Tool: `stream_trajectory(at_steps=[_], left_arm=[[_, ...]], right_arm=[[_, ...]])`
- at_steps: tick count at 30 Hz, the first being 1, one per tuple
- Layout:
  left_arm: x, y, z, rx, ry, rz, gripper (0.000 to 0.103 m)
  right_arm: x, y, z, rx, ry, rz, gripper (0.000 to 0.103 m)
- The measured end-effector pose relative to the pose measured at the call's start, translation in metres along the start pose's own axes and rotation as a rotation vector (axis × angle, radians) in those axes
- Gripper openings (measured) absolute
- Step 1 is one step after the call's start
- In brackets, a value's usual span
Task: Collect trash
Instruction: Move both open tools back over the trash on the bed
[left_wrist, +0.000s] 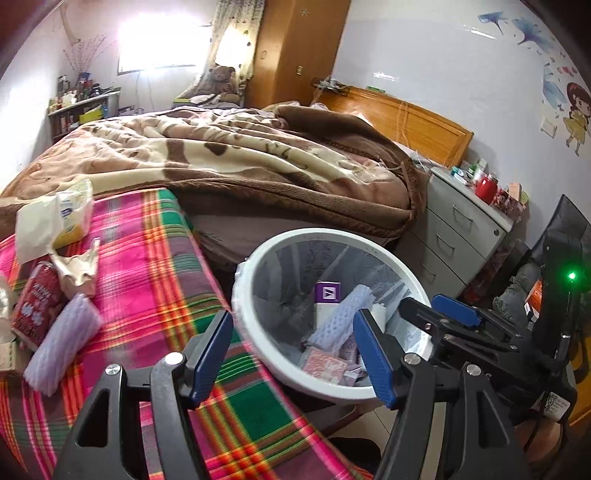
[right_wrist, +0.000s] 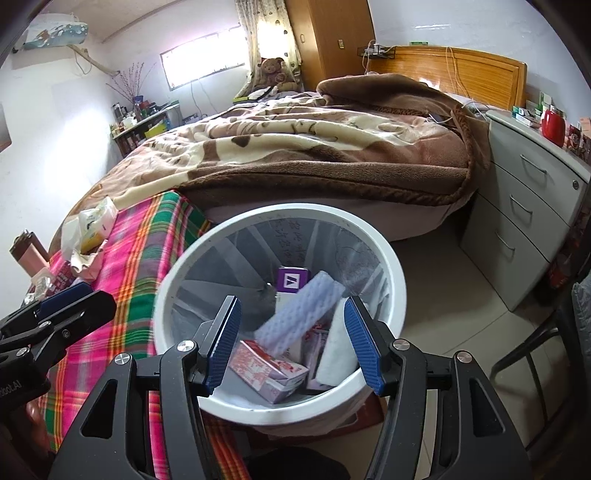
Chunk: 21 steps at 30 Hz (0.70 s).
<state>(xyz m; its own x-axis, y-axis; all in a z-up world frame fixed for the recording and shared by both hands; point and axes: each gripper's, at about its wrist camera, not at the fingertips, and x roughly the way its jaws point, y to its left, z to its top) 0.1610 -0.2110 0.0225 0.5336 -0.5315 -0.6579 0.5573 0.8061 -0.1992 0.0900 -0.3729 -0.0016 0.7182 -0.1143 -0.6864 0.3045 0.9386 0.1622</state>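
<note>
White round bin (right_wrist: 384, 266), lilac foam sleeve (right_wrist: 295, 314) inside

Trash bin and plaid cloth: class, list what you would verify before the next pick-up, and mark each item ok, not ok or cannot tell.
1. Left hand-held gripper empty, jaws apart: ok.
2. Right hand-held gripper empty, jaws apart: ok.
3. Trash bin upright, mouth unobstructed: ok.
4. Room left in bin above purple box and foam sleeve in bin: ok.
5. Plaid cloth cleared: not ok; foam sleeve on cloth, red packet and crumpled paper remain.
6. Tissue pack is trash: cannot tell.
</note>
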Motion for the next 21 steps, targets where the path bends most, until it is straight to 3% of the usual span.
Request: stream_trajectory(at_steps=[9, 13, 21], left_arm=[[-0.03, 0.039, -0.009, -0.056, -0.042, 0.06, 0.07], [-0.042, 0.059, -0.014, -0.077, -0.055, 0.101, 0.07], [-0.064, 0.101, -0.028, -0.144, -0.074, 0.165, 0.07]], right_arm=[[-0.007, 0.03, -0.002, -0.016, -0.04, 0.066, 0.061], [-0.006, 0.044, -0.004, -0.021, -0.039, 0.1, 0.067], [-0.001, 0.072, -0.009, -0.033, -0.023, 0.158, 0.067]])
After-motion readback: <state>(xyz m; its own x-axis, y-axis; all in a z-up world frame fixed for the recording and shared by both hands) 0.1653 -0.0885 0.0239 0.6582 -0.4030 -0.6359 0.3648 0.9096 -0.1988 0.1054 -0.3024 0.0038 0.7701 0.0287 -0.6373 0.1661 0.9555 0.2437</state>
